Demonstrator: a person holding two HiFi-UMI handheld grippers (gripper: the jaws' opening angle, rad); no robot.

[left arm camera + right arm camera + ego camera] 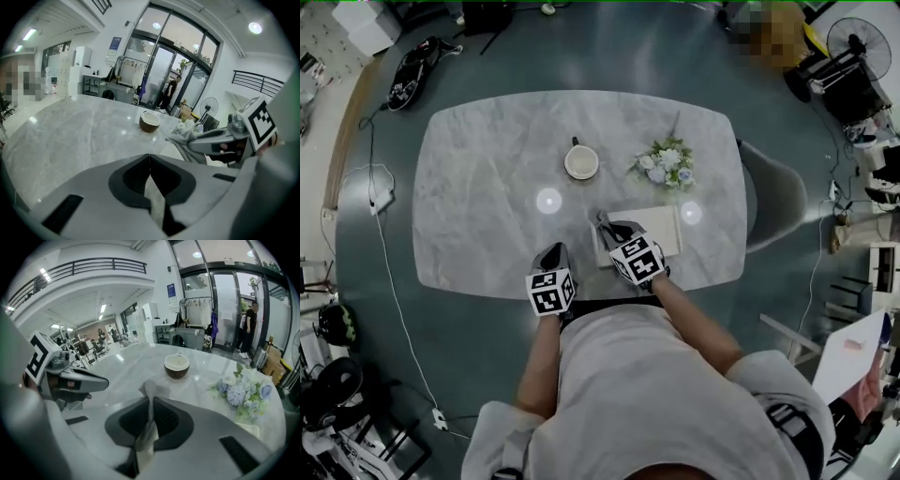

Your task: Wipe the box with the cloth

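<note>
A flat white box [664,228] lies on the marble table [487,187] near its front edge. My right gripper [606,221] is over the box's left end, shut on a grey cloth [602,217]. In the right gripper view the cloth [149,389] sticks up out of the shut jaws of the right gripper [150,401]. My left gripper [554,249] is just left of the box, low over the table. Its jaws [150,157] are shut, and nothing sticks out of them. The left gripper view shows the right gripper [187,140] with the cloth [180,135] bunched at its tip.
A brown cup with a white inside [581,161] stands at the table's middle. A small bunch of flowers [666,167] sits right of it, just behind the box. A grey chair [773,197] stands at the table's right side. Cables run across the floor on the left.
</note>
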